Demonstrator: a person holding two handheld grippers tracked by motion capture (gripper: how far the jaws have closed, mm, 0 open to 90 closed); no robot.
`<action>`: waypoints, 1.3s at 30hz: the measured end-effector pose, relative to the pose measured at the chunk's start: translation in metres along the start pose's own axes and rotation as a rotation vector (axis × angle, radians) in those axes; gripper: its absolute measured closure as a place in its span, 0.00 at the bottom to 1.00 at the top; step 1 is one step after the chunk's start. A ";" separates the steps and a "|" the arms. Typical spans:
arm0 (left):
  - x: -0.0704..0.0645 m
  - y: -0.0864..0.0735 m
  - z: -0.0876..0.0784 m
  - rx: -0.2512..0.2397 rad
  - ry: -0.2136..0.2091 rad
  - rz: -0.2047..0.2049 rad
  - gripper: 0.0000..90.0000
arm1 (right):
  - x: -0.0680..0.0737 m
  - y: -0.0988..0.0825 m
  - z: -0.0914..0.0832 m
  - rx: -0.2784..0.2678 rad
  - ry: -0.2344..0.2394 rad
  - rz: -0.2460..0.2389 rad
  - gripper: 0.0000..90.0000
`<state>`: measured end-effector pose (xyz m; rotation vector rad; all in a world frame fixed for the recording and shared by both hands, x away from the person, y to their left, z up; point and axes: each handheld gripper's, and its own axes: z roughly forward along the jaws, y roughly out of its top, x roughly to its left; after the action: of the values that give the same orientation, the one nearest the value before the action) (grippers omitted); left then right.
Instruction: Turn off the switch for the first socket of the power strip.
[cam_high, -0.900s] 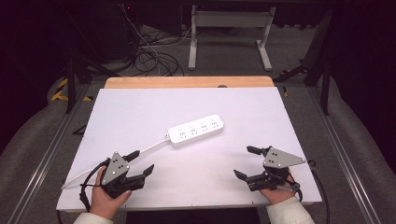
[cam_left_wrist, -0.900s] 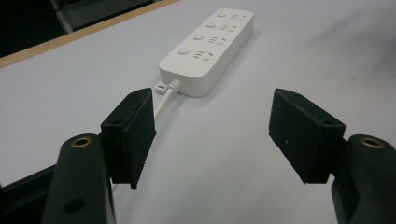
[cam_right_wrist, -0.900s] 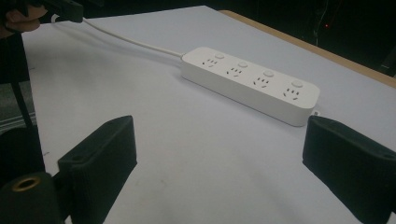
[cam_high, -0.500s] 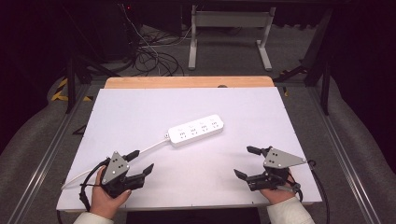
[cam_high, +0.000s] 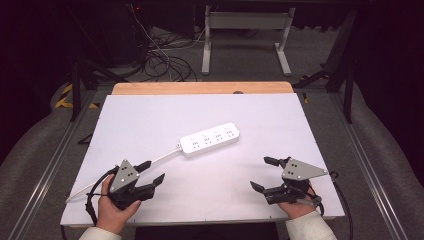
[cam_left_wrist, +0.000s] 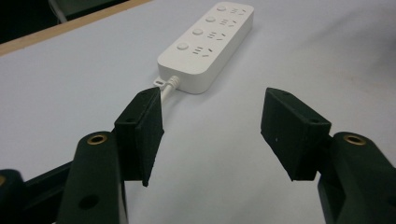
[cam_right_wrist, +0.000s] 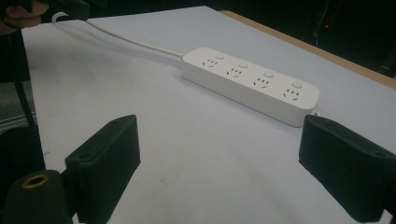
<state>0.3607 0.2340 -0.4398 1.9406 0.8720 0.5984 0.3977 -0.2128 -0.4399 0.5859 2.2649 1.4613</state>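
Approach not yet begun: left gripper (cam_high: 151, 172) and right gripper (cam_high: 261, 174) are held spread and empty near the power strip (cam_high: 209, 139), so a reach is likely needed.

A white-topped table (cam_high: 280, 120) with a wooden far edge carries a white power strip (cam_high: 209, 139) and its cord (cam_high: 120, 172).
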 end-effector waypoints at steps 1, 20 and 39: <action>0.000 0.003 0.002 0.014 -0.005 -0.007 0.46 | 0.000 0.000 0.000 0.000 -0.001 -0.004 0.14; 0.005 0.041 0.013 0.042 -0.060 0.007 0.56 | 0.001 -0.001 0.002 0.009 0.007 -0.005 0.14; 0.002 0.065 0.029 0.044 -0.072 0.040 0.56 | 0.002 -0.001 0.004 0.014 0.019 -0.014 0.14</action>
<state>0.4043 0.1977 -0.3970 2.0108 0.8085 0.5331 0.3981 -0.2092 -0.4421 0.5613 2.2911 1.4518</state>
